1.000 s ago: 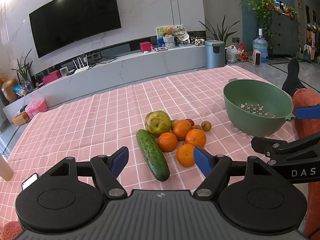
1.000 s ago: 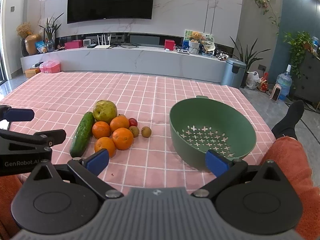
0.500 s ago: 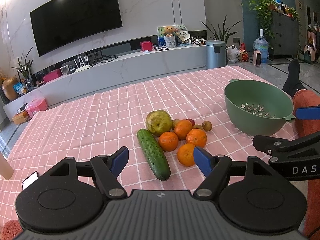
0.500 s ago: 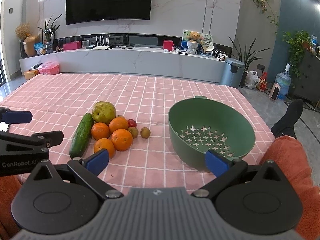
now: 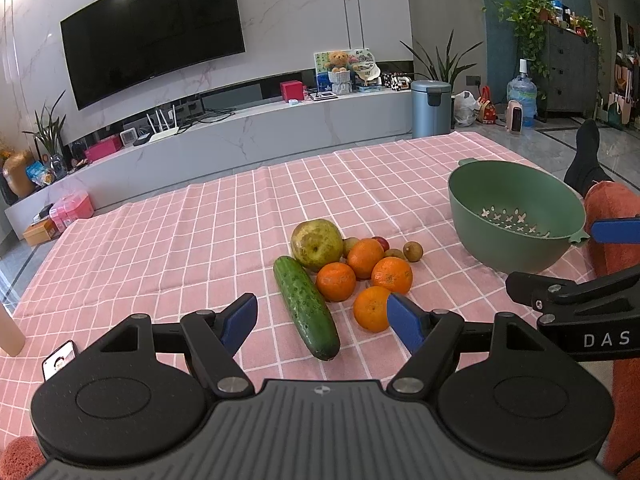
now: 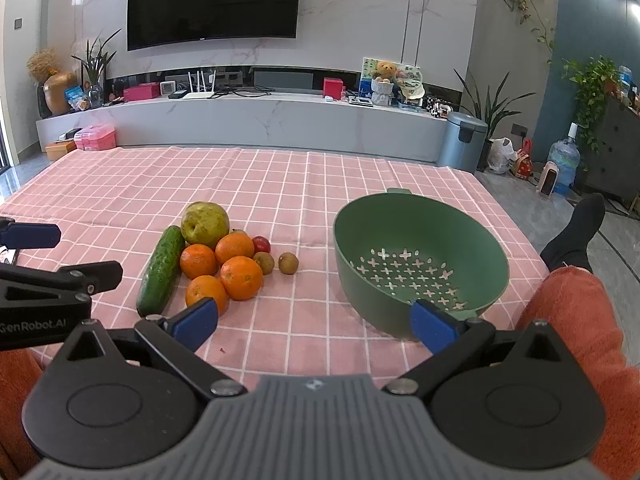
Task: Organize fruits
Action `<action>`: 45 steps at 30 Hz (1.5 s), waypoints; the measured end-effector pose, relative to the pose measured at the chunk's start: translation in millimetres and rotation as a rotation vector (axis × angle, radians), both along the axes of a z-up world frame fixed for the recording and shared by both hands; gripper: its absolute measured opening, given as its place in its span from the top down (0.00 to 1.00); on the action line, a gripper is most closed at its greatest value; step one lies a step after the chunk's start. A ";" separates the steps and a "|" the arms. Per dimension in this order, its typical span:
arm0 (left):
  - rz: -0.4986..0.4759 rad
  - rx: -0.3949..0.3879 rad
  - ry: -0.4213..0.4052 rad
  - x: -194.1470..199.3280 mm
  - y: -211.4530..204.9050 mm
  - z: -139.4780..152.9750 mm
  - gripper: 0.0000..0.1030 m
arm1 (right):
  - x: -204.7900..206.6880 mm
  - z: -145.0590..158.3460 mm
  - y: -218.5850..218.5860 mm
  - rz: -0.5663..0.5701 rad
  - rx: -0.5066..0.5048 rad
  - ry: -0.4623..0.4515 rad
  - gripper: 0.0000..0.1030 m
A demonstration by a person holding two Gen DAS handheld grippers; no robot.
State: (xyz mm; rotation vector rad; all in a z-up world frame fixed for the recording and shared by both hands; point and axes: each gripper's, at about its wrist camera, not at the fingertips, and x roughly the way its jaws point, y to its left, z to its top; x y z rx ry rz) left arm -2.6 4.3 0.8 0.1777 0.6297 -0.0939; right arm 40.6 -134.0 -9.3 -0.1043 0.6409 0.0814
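The fruit lies in a tight heap on the pink checked cloth of the desk (image 6: 280, 184), well to the left of the empty green perforated plastic colander bowl (image 6: 420, 264), which serves as the landmark here. Four round oranges (image 6: 241, 277) look firm and fairly light, with dimpled skin that should give the pads purchase; I would take one across its widest middle. The large yellow-green pear-like fruit (image 6: 205, 219), farthest from the bowl, is likely heavier and bruises easily. The long dark green cucumber (image 6: 160, 271) is stiff and slick, best gripped mid-length. The small brown round fruits (image 6: 288, 263) nearest the bowl may roll. The left claw (image 5: 322, 318) and right claw (image 6: 314, 320) both gape wide, holding nothing. Readable lettering: "DAS" in the left wrist view, "GenRobot.AI" in the right wrist view.
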 end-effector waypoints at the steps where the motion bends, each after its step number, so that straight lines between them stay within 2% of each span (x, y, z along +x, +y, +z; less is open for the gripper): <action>1: 0.000 0.000 0.000 0.0 0.2 0.0 0.15 | 0.0 0.0 0.0 0.000 0.000 0.000 0.04; 45: -0.006 -0.019 0.020 1.5 4.6 -1.8 0.15 | 5.2 -3.1 -0.2 -0.015 0.015 0.023 0.04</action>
